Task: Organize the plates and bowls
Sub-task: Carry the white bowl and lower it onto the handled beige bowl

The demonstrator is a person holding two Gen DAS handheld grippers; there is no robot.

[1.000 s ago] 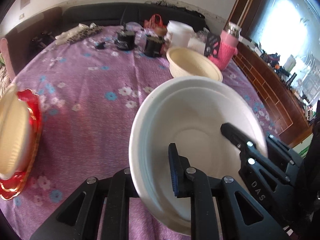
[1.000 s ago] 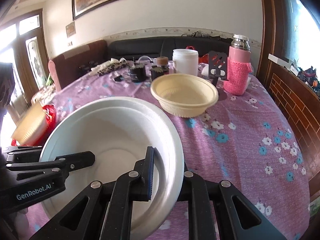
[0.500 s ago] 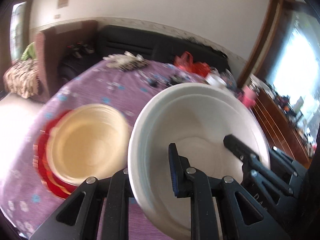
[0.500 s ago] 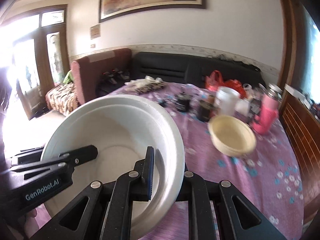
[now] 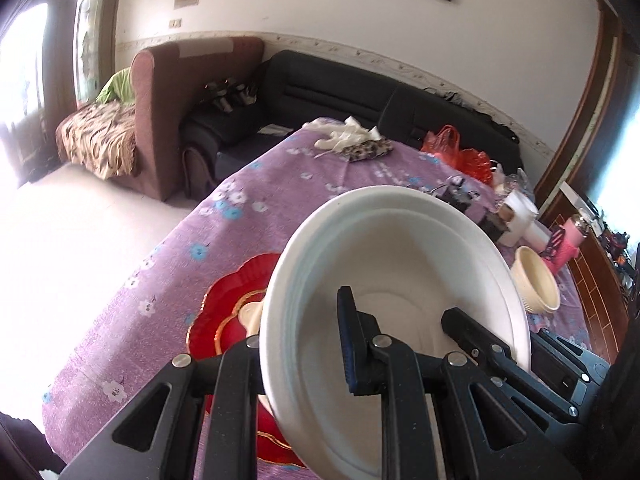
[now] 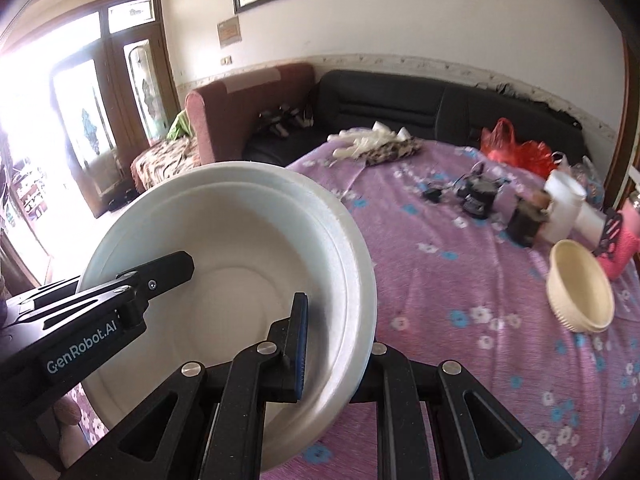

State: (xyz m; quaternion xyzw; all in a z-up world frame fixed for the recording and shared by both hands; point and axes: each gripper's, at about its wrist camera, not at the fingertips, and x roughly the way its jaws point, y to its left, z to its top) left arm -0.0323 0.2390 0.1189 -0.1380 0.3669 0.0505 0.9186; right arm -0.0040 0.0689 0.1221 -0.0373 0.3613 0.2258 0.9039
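I am looking at a white bowl [image 5: 400,264] with a matt, faintly grainy foam-like skin. My left gripper [image 5: 304,352] is showing matt black plastic with bright metal rivets, and its fingers [image 5: 346,336] are carrying ribbed blue pads. The tablecloth [image 6: 460,280] is reading as soft printed cloth. The red plate [image 5: 224,320] is shining glossy, the cream bowl [image 6: 580,296] looking dull and ridged.

The big bowl [image 5: 400,264] is plain white. Under it, the scalloped plate [image 5: 236,292] is red with a gold line. The counter's cloth [image 6: 440,280] is purple, strewn with white and blue flowers. The smaller bowl [image 6: 580,292] is cream; the claws [image 6: 332,340] are black with blue pads.
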